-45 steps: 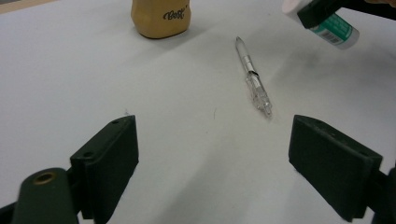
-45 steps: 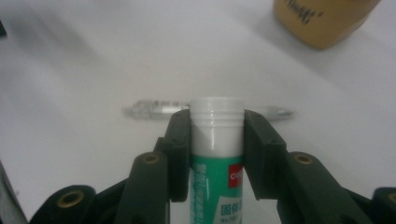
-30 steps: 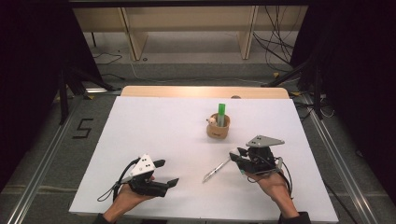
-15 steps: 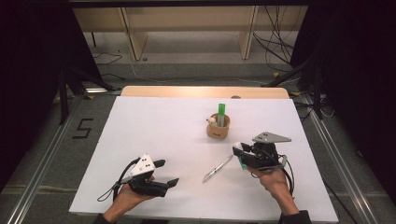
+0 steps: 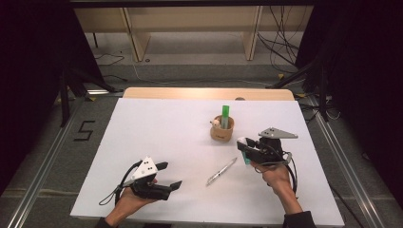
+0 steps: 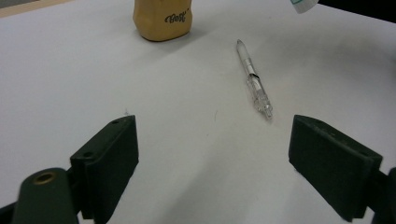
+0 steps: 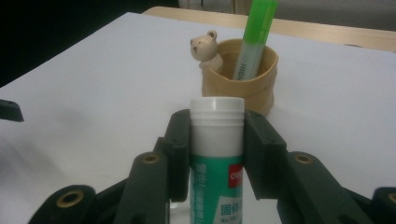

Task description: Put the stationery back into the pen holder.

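Observation:
My right gripper (image 7: 217, 144) is shut on a glue stick (image 7: 216, 154) with a white cap and a green label, held upright between the two black jaws. In the high view the right gripper (image 5: 247, 151) holds the glue stick (image 5: 244, 151) just right of a tan pen holder (image 5: 222, 130). The pen holder (image 7: 243, 84) carries a small bear figure (image 7: 204, 47) and a green highlighter (image 7: 254, 32). A clear pen (image 5: 221, 171) lies on the white table between the hands. My left gripper (image 5: 170, 175) rests open near the front left, the clear pen (image 6: 253, 79) lying ahead of its jaws.
The white table top (image 5: 157, 128) ends in a wooden strip (image 5: 204, 93) at the far side. Beyond it are shelf legs and cables (image 5: 280, 47) on the floor. Dark space flanks both sides.
My right gripper has lifted the glue stick slightly and shifted it up and right, away from the clear pen. The left gripper stays where it was.

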The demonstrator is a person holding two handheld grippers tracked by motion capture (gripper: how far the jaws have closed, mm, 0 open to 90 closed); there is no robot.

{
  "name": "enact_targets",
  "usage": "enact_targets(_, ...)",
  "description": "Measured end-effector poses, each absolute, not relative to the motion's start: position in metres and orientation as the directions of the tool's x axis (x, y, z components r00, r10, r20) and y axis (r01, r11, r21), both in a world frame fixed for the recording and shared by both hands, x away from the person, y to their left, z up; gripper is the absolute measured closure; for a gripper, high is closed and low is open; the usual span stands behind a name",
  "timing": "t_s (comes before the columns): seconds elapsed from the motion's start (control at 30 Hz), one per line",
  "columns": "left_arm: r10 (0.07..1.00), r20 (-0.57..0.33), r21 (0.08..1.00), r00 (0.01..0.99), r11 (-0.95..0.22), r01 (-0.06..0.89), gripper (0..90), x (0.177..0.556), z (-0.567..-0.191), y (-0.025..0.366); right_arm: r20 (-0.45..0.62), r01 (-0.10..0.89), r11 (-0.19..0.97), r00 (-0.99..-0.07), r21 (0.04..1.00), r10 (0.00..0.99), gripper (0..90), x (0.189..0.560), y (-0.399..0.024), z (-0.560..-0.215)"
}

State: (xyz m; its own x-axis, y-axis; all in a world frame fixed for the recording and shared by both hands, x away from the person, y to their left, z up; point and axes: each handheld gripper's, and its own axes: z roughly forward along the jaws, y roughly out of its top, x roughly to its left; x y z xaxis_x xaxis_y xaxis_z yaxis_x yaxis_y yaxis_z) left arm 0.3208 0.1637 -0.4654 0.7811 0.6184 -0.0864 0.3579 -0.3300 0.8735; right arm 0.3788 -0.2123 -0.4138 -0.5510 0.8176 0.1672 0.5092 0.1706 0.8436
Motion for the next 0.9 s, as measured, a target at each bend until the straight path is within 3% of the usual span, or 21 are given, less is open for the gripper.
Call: enact_targets(0.9,0.613,-0.085,0.871,0.786,-0.337,0.358,15.7,0.322,-0.467,0.163,0.183,0.487,0.094,-0.49,0.868,0.852,65.5,0.438,-0.197,-0.387)
